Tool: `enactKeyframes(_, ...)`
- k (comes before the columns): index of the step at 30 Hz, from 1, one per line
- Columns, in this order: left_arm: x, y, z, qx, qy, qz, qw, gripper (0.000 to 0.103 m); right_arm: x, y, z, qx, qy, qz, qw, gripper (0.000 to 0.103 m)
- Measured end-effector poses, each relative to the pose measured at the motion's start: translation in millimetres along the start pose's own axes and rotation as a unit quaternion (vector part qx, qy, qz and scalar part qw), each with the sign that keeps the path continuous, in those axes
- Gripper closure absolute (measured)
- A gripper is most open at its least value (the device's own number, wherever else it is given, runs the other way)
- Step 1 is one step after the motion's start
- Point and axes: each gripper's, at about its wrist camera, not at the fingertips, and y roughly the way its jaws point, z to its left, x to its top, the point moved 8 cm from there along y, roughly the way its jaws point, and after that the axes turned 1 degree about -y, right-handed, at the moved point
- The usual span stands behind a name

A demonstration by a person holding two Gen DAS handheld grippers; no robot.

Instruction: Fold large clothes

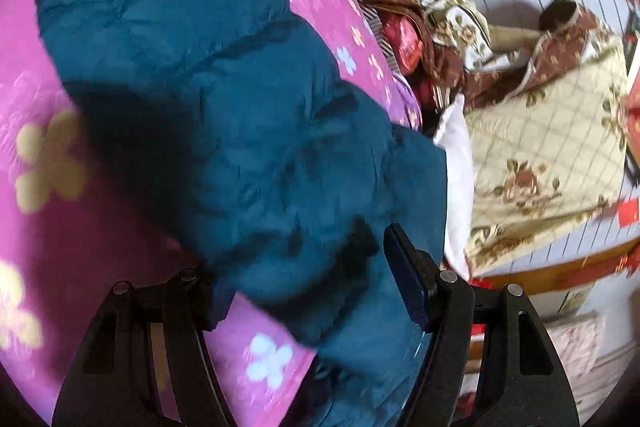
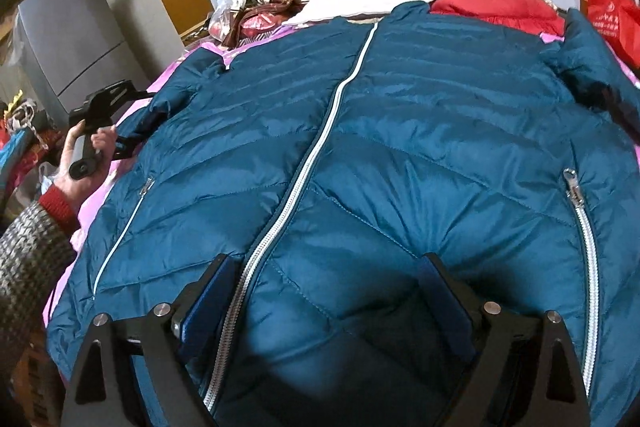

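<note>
While the right gripper (image 2: 326, 291) hovers with jaws spread wide over the lower front of the teal quilted puffer jacket (image 2: 360, 147), straddling its white centre zipper (image 2: 304, 167) without pinching any fabric, the jacket lies flat and face up on the pink flowered bedspread (image 1: 48, 155). At the jacket's sleeve (image 1: 224, 99), the left gripper (image 1: 304, 279) is open too, its jaws on either side of the cuff end, not pressing it. Farther off sit a cream rose-patterned quilt (image 1: 544, 155) and a red garment (image 2: 492, 5) by the collar.
</note>
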Motion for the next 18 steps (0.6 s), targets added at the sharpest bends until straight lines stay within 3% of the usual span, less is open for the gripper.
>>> enactKeyframes(2, 7.9, -0.3, -2.0, 0.018, -0.002, -0.01, 0.9998, 0.035, -0.3, 2.0, 1.3, 0.002, -0.003, 0.003, 1.0, 0.008)
enactKeyframes(3, 11.1, -1.4, -6.9, 0.033, 0.012, -0.016, 0.9993, 0.04, -0.6, 2.7, 1.9, 0.001, -0.005, 0.005, 1.0, 0.007)
enactKeyframes(4, 12.4, -2.0, -10.9, 0.047, 0.027, -0.02, 0.9983, 0.061, -0.9, 3.2, 2.6, 0.0, -0.007, 0.005, 1.0, 0.006)
enactKeyframes(6, 12.2, -6.9, -32.2, 0.073, 0.078, -0.024, 0.994, 0.085, -1.3, 3.6, 3.2, 0.001, -0.008, 0.006, 1.0, 0.005)
enactKeyframes(7, 10.0, -8.5, -40.3, 0.077, 0.094, -0.023, 0.9923, 0.088, -1.6, 3.5, 2.6, 0.002, -0.008, 0.006, 1.0, 0.005)
enactKeyframes(10, -7.0, -21.4, -90.4, 0.071, 0.158, -0.037, 0.9842, 0.089, -1.6, 3.0, 2.2, 0.005, -0.005, 0.005, 1.0, 0.005)
enactKeyframes(13, -45.5, -22.3, -151.1, 0.035, 0.22, -0.025, 0.9745, 0.09, -1.2, 2.3, 1.4, 0.008, -0.002, 0.003, 1.0, 0.005)
enactKeyframes(16, -111.7, -7.4, -206.6, 0.019, 0.308, 0.006, 0.9513, 0.09, -0.9, -0.9, -1.5, 0.014, 0.006, -0.002, 1.0, 0.006)
enactKeyframes(18, -162.9, 8.4, -227.0, 0.024, 0.363, 0.03, 0.9311, 0.09, -0.3, -6.8, -9.6, 0.004, 0.025, -0.012, 1.0, 0.009)
